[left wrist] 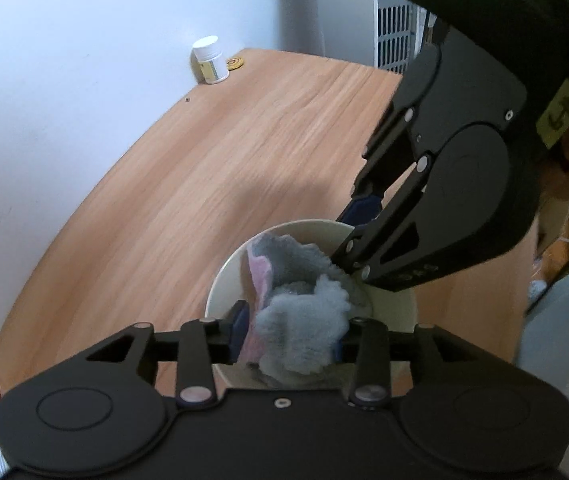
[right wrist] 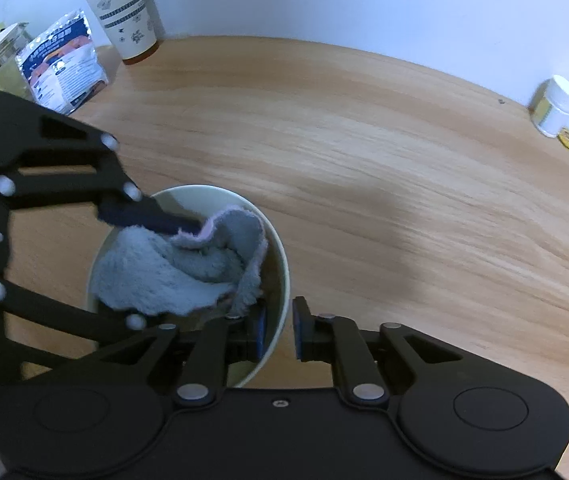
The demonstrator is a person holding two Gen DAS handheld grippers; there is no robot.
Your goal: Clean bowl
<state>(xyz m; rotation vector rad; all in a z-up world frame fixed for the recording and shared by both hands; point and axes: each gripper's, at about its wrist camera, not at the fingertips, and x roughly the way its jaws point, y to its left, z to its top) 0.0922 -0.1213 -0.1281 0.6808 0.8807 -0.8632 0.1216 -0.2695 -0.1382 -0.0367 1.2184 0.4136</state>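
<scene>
Wood-grain worktop [right wrist: 364, 160] against a pale wall carries one cream bowl [right wrist: 280, 256], one white-lidded jar [right wrist: 556, 108], one patterned tumbler [right wrist: 124, 12] and one foil pouch [right wrist: 64, 68]. Left hand-held gripper [left wrist: 288, 334] is clenched on a grey cloth [left wrist: 304, 320] inside the bowl. Right hand-held gripper [right wrist: 280, 332] pinches the bowl's near rim.

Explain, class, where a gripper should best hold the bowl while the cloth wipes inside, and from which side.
Pinch the bowl by its thin upright rim from above, one finger inside and one outside, as the right gripper does. That side's rim is bare; the cloth, held by the left gripper, fills the rest.
</scene>
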